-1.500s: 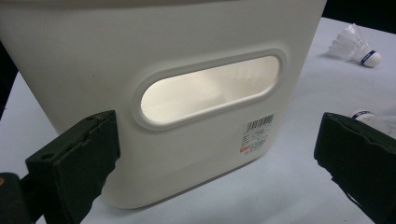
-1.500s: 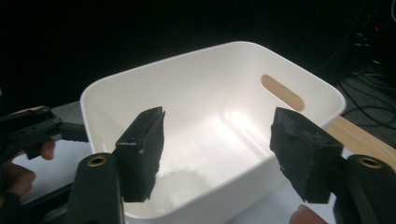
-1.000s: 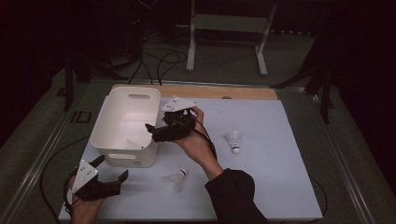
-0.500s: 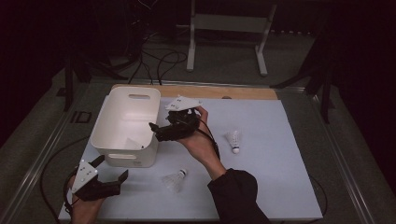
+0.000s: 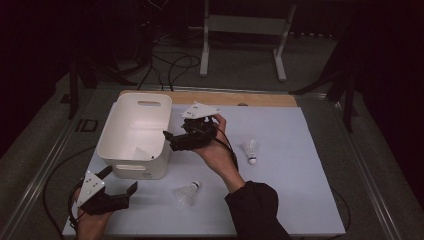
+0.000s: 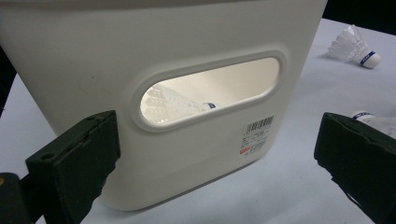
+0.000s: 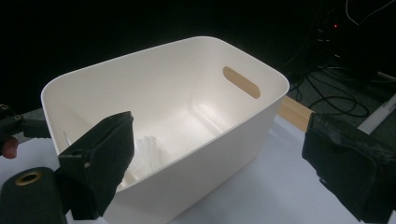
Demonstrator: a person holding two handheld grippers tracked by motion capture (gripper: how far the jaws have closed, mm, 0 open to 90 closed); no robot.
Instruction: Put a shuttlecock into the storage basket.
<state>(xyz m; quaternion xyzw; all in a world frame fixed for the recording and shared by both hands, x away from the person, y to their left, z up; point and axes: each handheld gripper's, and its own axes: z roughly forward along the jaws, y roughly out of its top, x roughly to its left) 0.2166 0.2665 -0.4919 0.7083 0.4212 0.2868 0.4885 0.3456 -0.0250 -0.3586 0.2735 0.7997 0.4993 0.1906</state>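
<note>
A white plastic bin (image 5: 126, 114) stands at the left of the white table mat. One shuttlecock (image 7: 148, 148) lies inside it on the floor, and it also shows through the bin's handle slot as a shuttlecock (image 6: 173, 102). My right gripper (image 5: 169, 141) hovers open and empty beside the bin's right rim, pointing into the bin (image 7: 243, 79). My left gripper (image 5: 121, 178) rests open and empty at the front left, facing the bin's near wall (image 6: 196, 32). Two more shuttlecocks lie on the mat: one (image 5: 188, 193) in front of the bin, the other (image 5: 249, 150) to the right.
A wooden strip (image 5: 250, 98) runs along the mat's far edge. Beyond it the floor holds cables (image 5: 172, 62) and a white metal stand (image 5: 242, 25). A metal rail (image 5: 45, 165) borders the table's left side.
My right gripper has drawn back slightly to the right from the bin's rim. The left gripper has stayed where it was.
</note>
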